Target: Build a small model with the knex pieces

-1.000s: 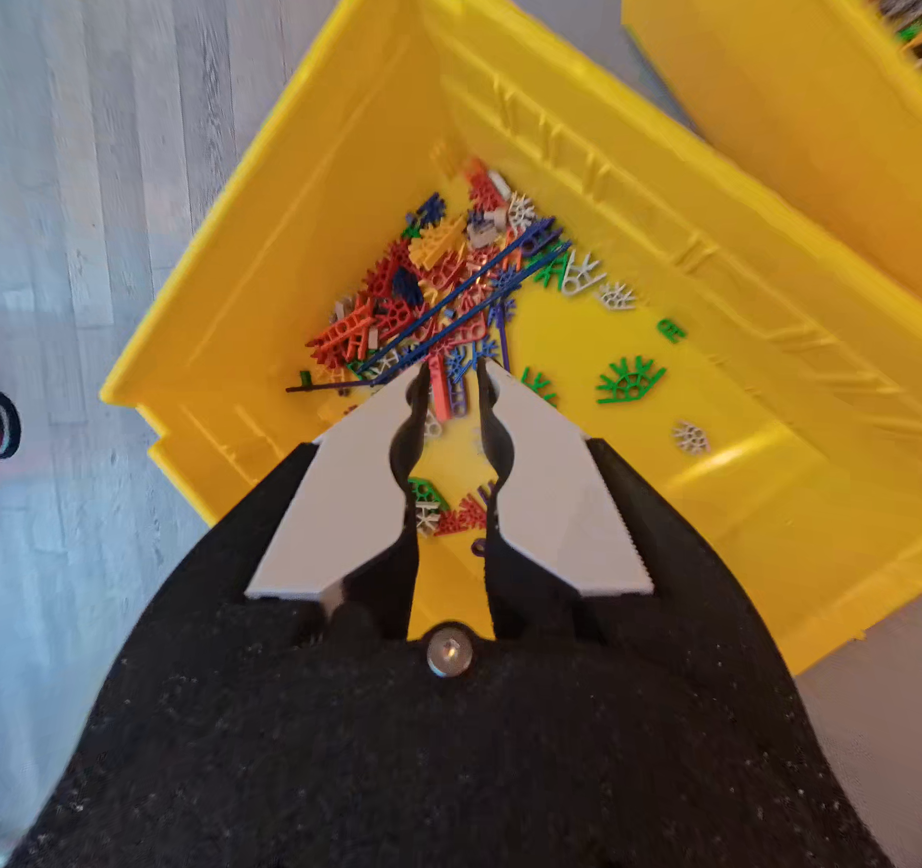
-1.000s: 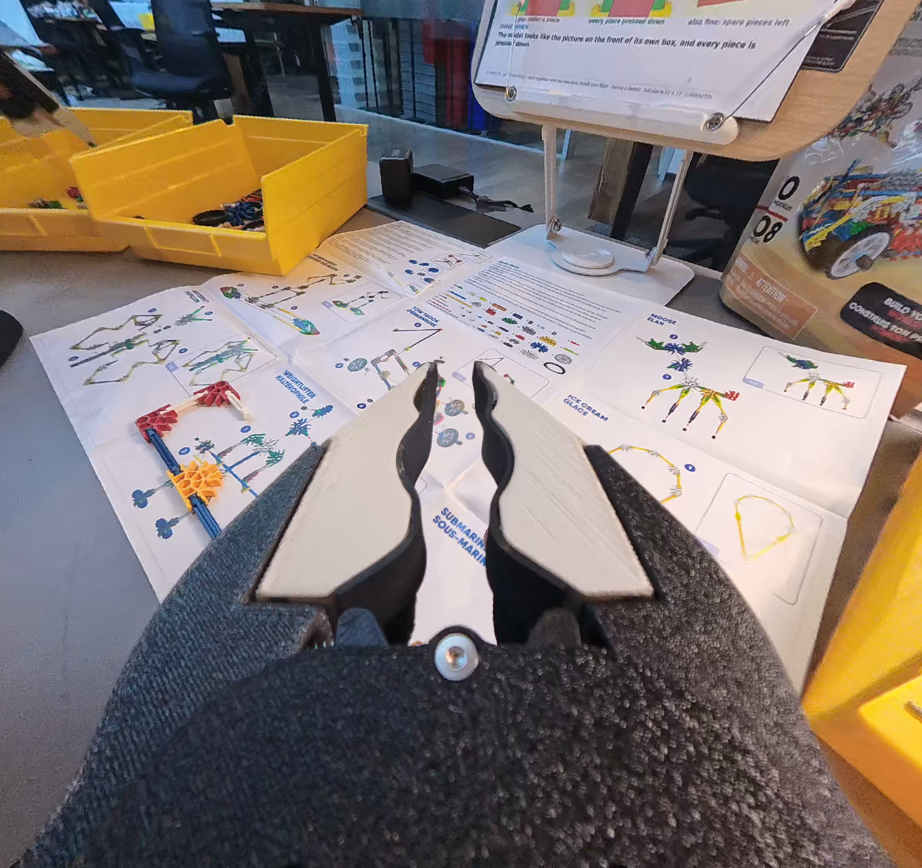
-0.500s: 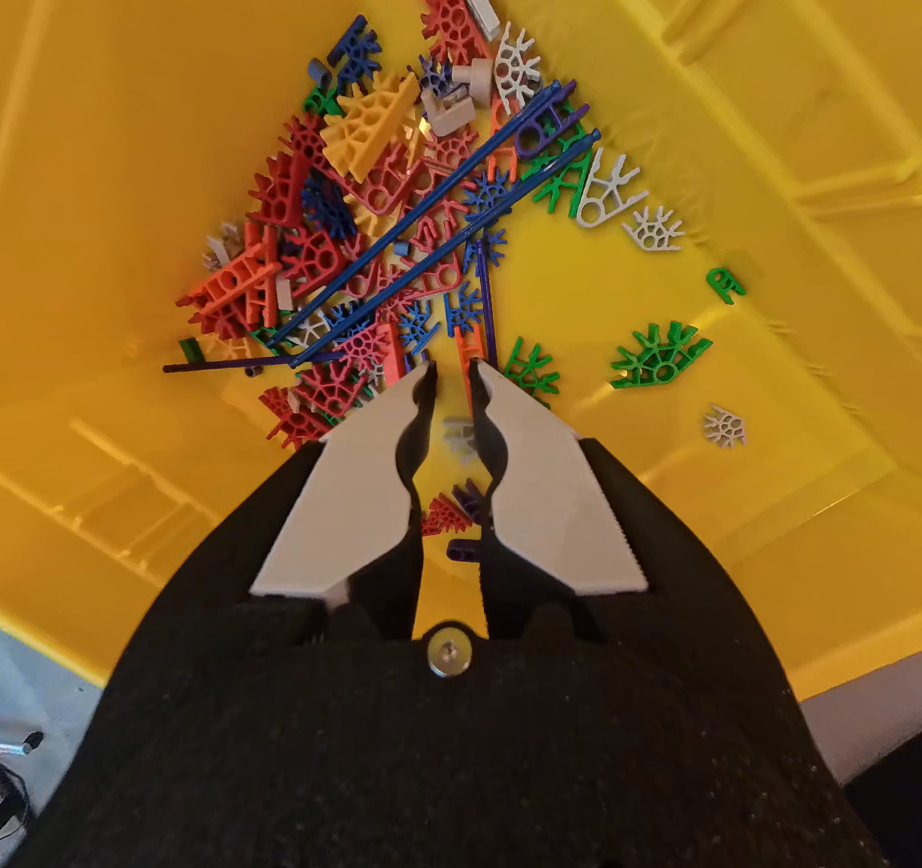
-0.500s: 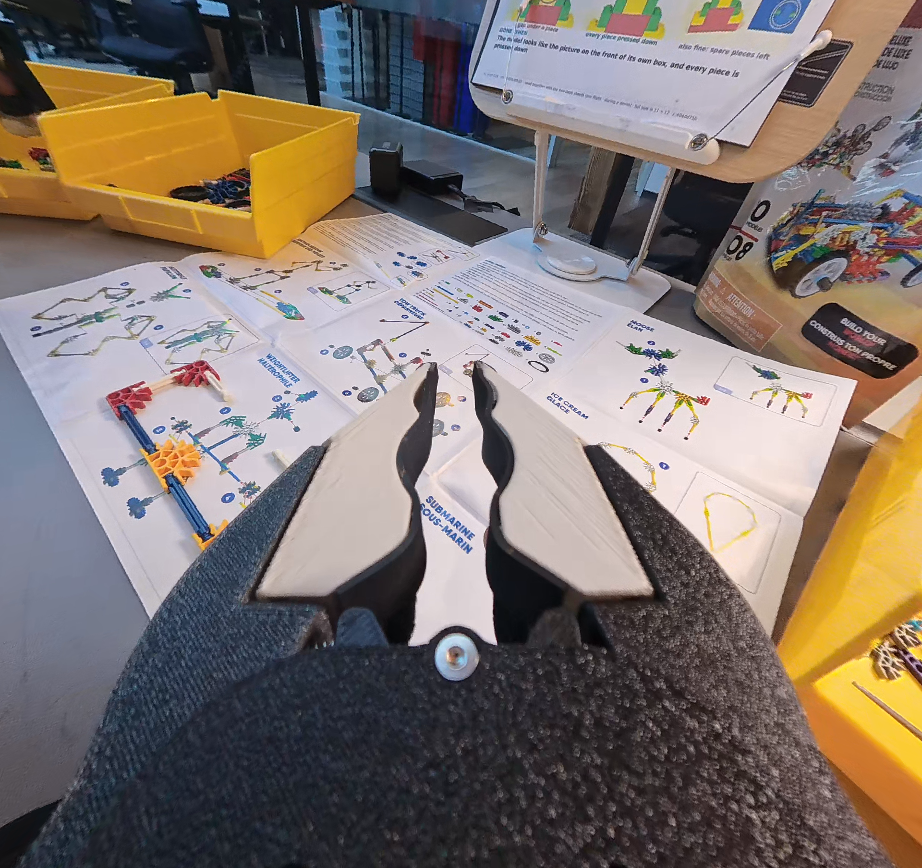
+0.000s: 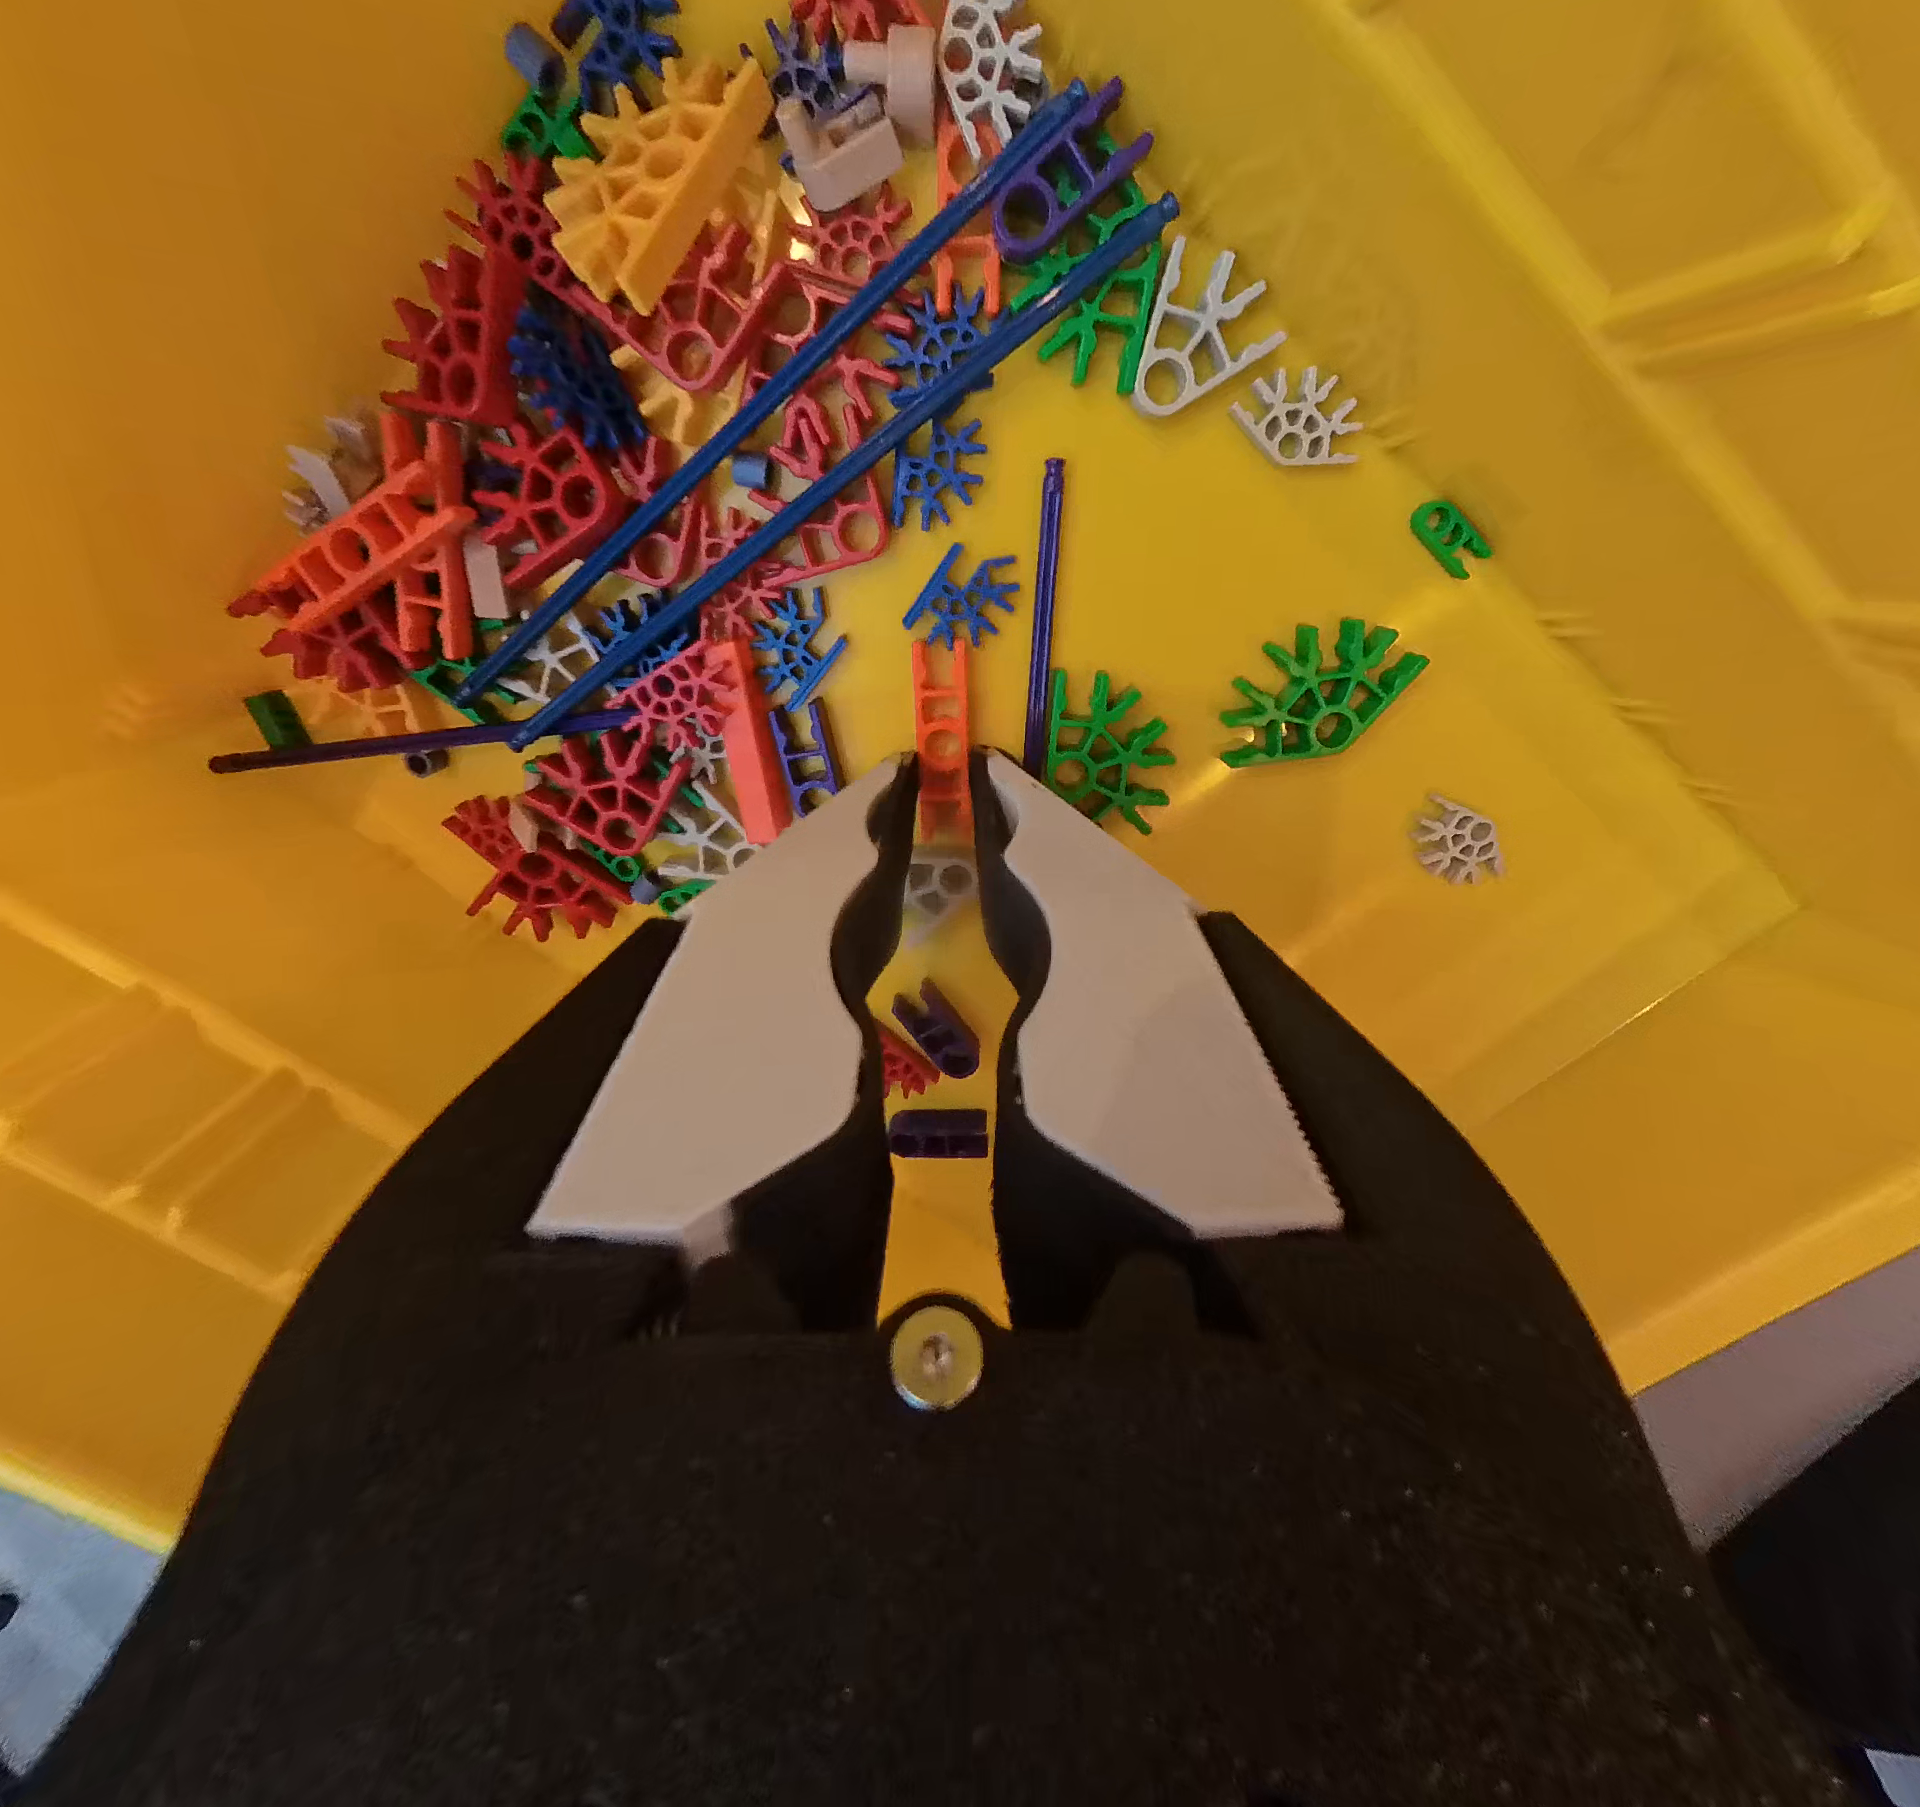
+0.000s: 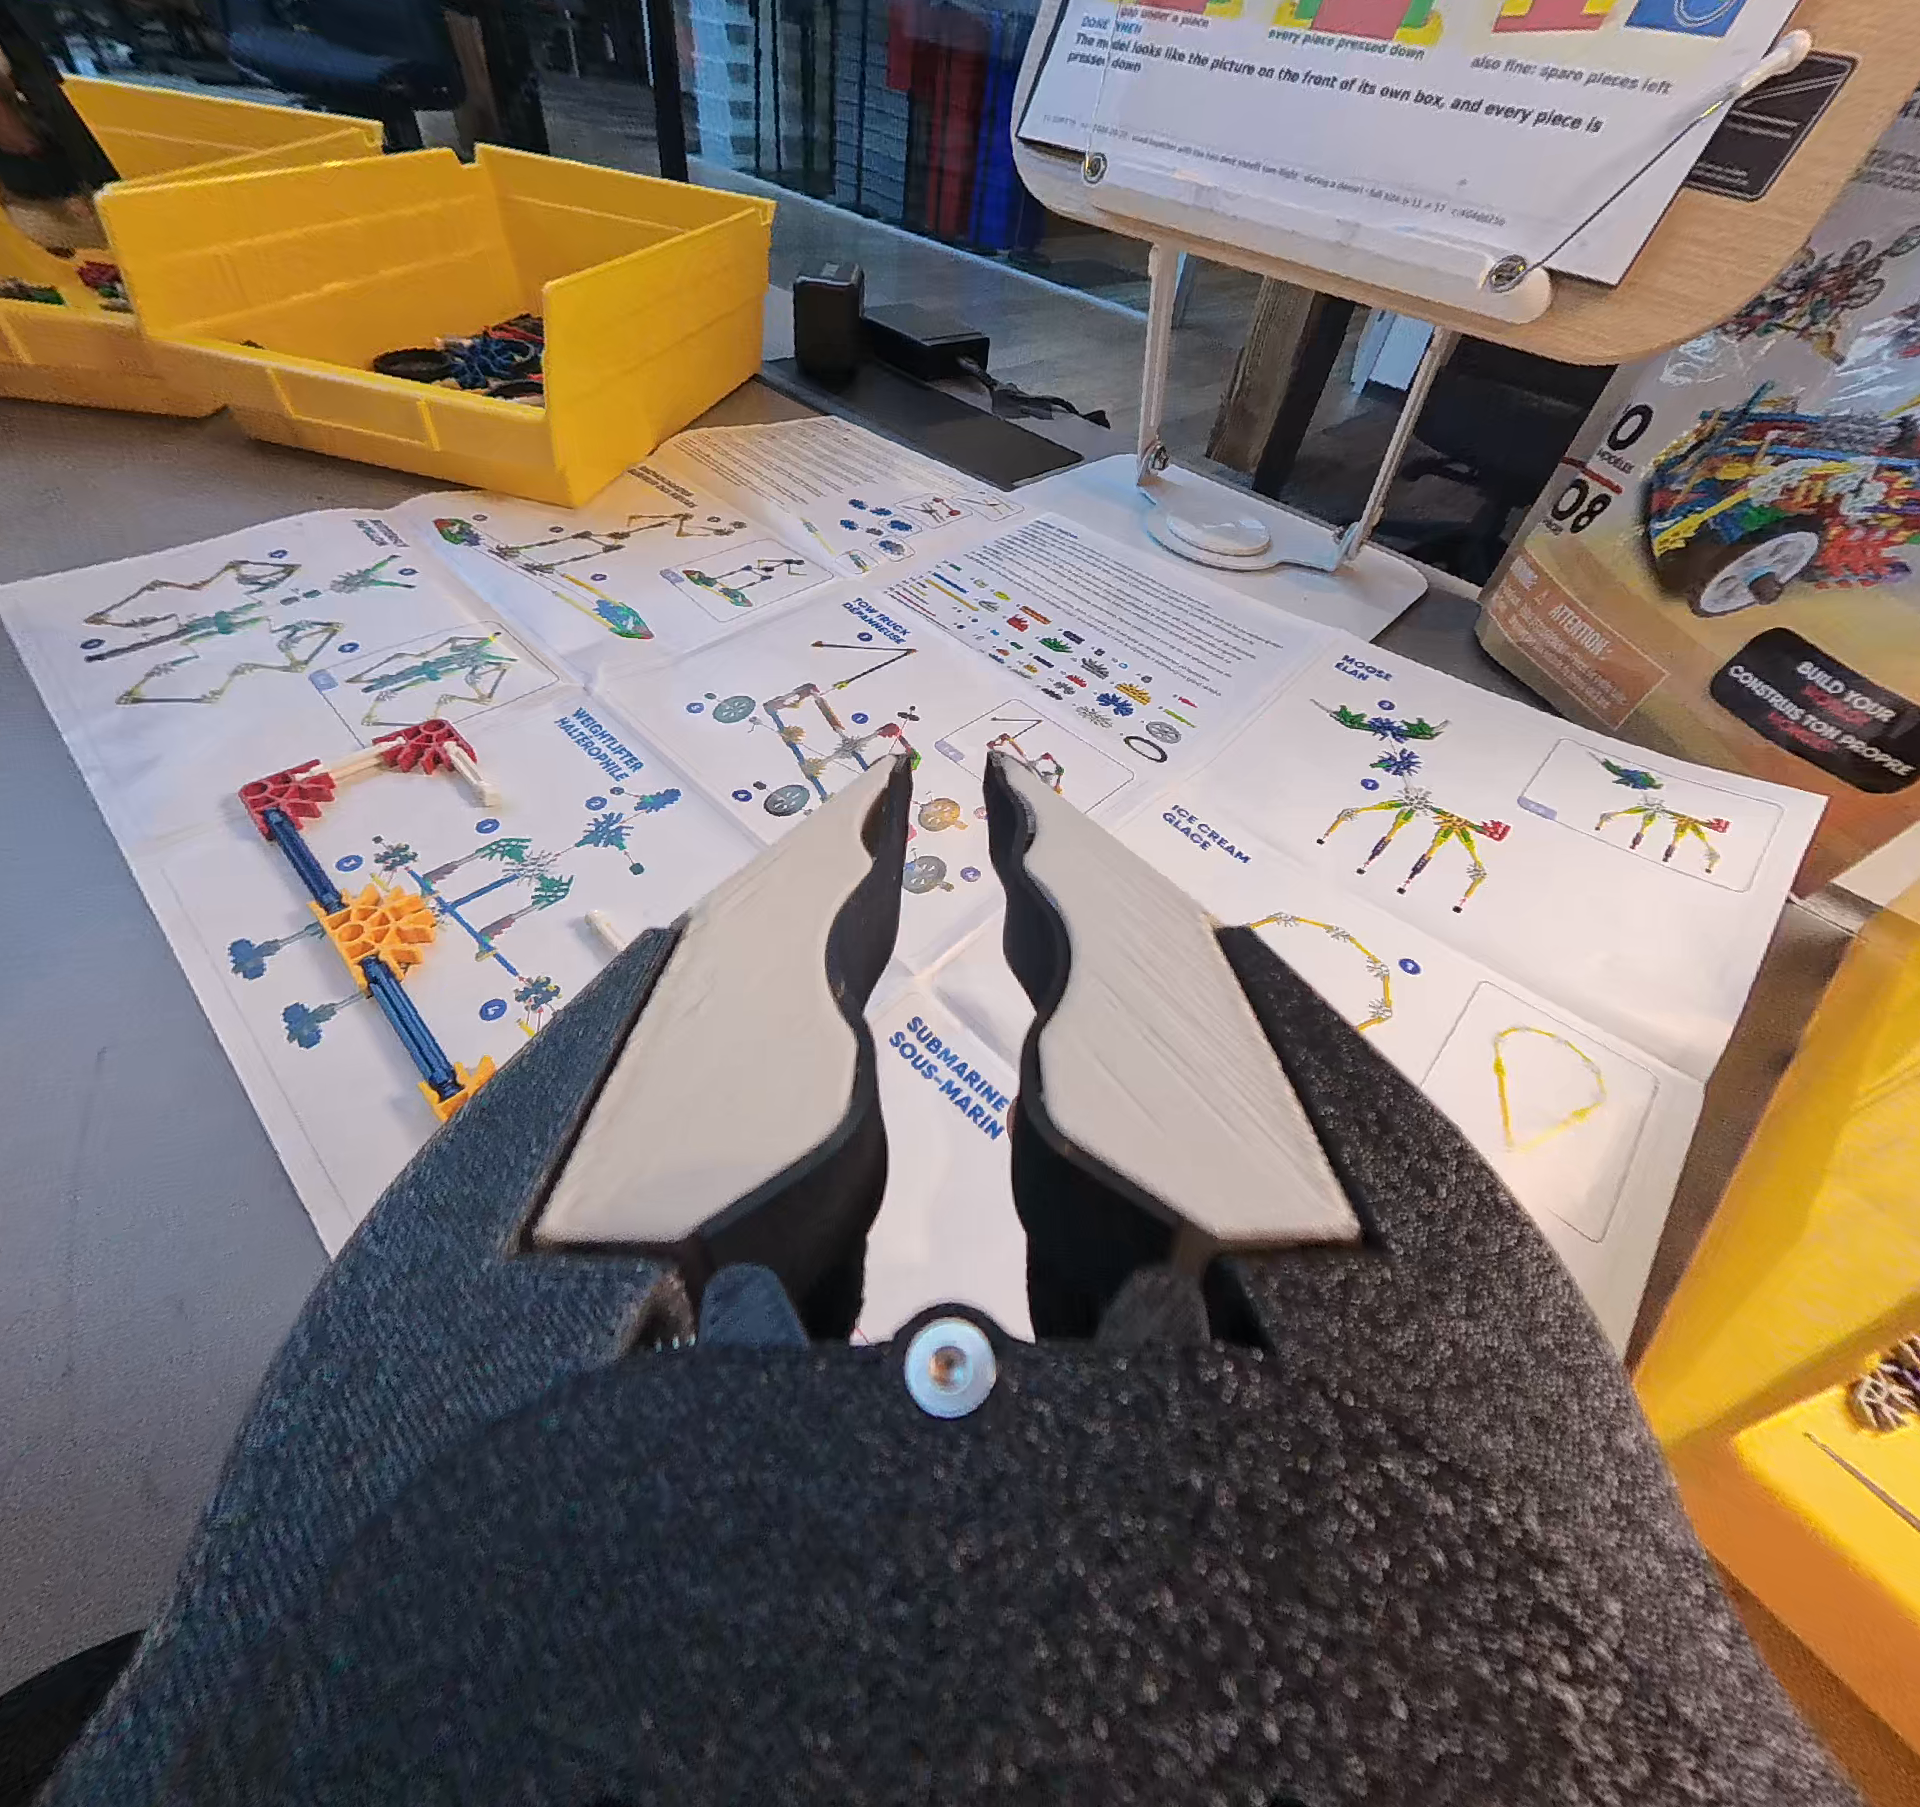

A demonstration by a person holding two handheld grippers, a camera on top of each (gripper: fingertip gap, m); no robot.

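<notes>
An orange connector piece (image 5: 940, 739) lies on the floor of a yellow bin (image 5: 1558, 199), its near end between the tips of the left tool (image 5: 943, 770). The tips sit close on either side of it; whether they already pinch it cannot be told. A purple rod (image 5: 1044, 604) and a green connector (image 5: 1107, 749) lie just beside it, so a clean grip likely means squeezing squarely without catching these. The right tool (image 6: 948, 770) hovers slightly open and empty above an instruction sheet (image 6: 1351, 718) on the bench (image 6: 125, 1082).

Left hand-held gripper (image 5: 943, 770) nearly closed, right hand-held gripper (image 6: 948, 770) slightly parted
</notes>
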